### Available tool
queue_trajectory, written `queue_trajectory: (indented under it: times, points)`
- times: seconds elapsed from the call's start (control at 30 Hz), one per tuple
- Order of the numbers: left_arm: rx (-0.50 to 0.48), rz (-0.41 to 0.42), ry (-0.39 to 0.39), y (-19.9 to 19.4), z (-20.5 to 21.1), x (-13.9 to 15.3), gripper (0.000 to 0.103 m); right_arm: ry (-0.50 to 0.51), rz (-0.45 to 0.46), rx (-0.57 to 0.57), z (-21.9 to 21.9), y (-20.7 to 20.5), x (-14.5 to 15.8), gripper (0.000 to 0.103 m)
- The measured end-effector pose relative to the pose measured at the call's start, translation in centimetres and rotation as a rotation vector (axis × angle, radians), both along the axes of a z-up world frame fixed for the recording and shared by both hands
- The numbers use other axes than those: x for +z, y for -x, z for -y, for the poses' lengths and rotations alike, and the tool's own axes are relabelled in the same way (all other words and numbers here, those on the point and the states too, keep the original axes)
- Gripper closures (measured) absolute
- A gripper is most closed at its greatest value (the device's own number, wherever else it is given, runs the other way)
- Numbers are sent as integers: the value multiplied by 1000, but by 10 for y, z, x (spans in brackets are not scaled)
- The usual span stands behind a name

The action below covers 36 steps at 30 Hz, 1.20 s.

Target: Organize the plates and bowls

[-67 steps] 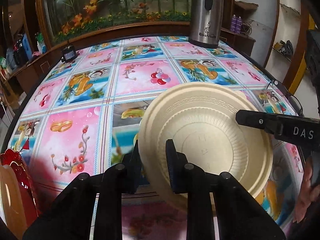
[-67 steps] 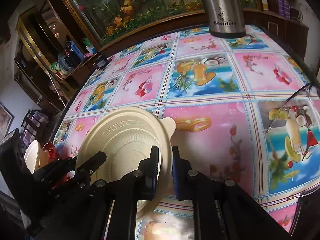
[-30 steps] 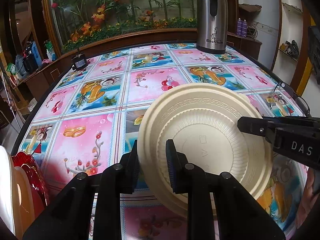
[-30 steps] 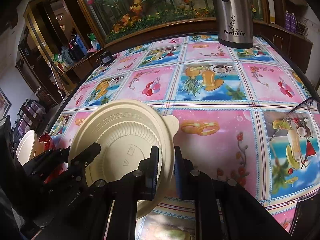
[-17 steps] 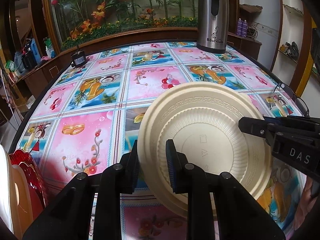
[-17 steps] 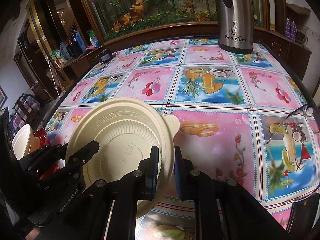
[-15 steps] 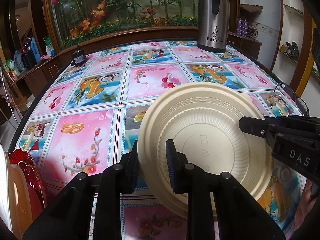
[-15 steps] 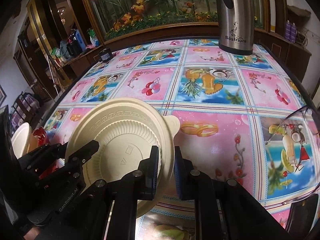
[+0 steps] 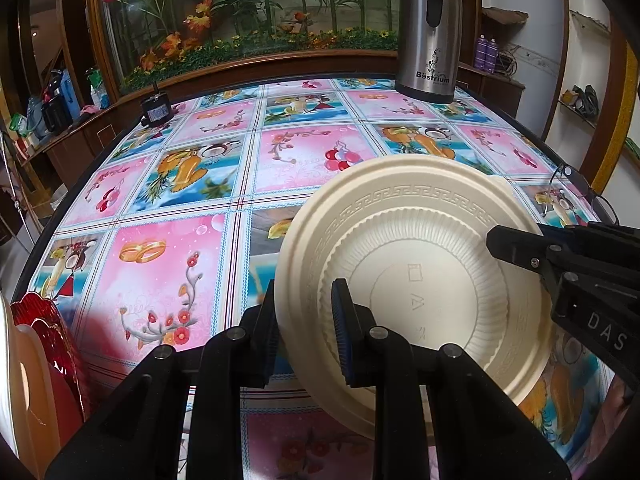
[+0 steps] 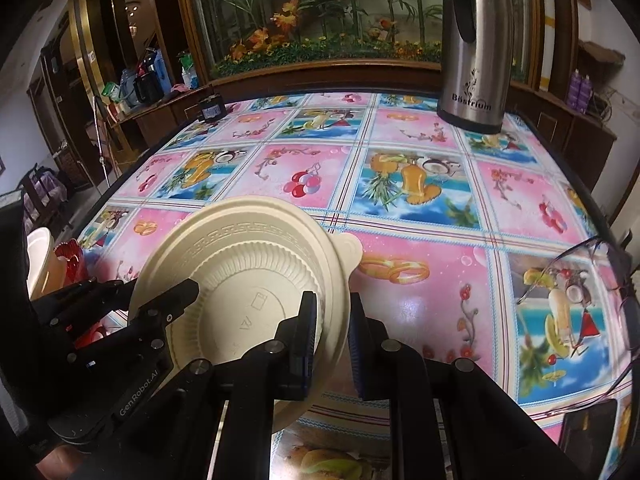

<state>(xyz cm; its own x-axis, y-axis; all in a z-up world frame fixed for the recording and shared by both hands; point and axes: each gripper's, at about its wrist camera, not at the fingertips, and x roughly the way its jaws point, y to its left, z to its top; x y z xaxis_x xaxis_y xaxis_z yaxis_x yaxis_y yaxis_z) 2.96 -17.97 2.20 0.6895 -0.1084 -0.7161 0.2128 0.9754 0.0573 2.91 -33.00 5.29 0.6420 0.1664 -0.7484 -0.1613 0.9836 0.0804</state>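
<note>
A cream plastic bowl [image 9: 416, 272] with a ribbed wall and a key-pattern rim is held upside down above the table; it also shows in the right wrist view [image 10: 248, 276]. My left gripper [image 9: 306, 328] is shut on its left rim. My right gripper [image 10: 330, 336] is shut on its right rim, next to a small tab. Each gripper shows in the other's view, at the bowl's far side. At the far left stand a red dish [image 9: 44, 328] and pale plates [image 9: 20, 392] on edge, also in the right wrist view [image 10: 48, 264].
A steel thermos [image 9: 430, 28] stands at the table's far right edge. A small black device [image 9: 155, 111] sits at the far left edge. Eyeglasses [image 9: 580, 192] lie at the right edge. The table [image 9: 200, 184] has a bright picture cloth. A wooden ledge with plants runs behind.
Both grippers keep their hold on the bowl. The views have shifted only slightly, with the bowl staying in the same place between the grippers.
</note>
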Motion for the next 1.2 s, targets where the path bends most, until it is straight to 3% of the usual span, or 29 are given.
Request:
queue_trajectory:
  times: [1.2]
  points:
    - [2,22,8,2,1,4,83,45,36,-7,-4,1,4,86]
